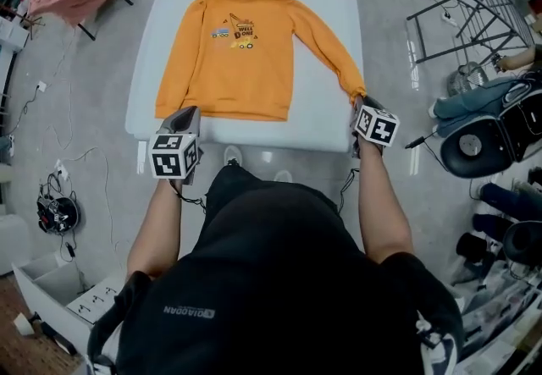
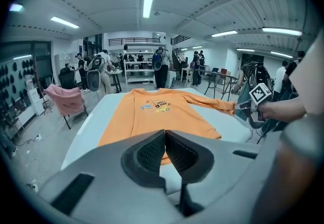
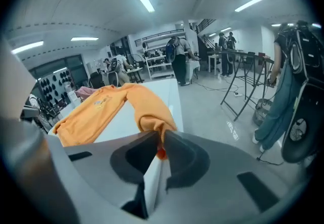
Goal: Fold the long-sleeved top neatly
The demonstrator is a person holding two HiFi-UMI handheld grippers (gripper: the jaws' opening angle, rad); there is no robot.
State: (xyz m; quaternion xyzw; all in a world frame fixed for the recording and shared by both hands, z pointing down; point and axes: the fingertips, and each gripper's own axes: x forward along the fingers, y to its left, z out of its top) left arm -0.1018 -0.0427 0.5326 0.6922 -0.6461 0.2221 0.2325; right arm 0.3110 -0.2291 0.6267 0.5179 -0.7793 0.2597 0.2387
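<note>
Orange top [image 1: 233,60] is laid flat, print upward, on the white bench [image 1: 165,35], with one sleeve stretched toward the near right corner. Only in the right gripper view is its cuff [image 3: 154,122] seen pinched in the narrow gap of the right tongs [image 3: 161,149]. The left tongs [image 2: 165,149] are shown closed pad to pad, with nothing held, near the hem's left corner. The other sleeve cannot be made out.

Left gripper [image 2: 165,136] (jaws together, empty) faces the orange top [image 2: 154,116] lying flat.
</note>
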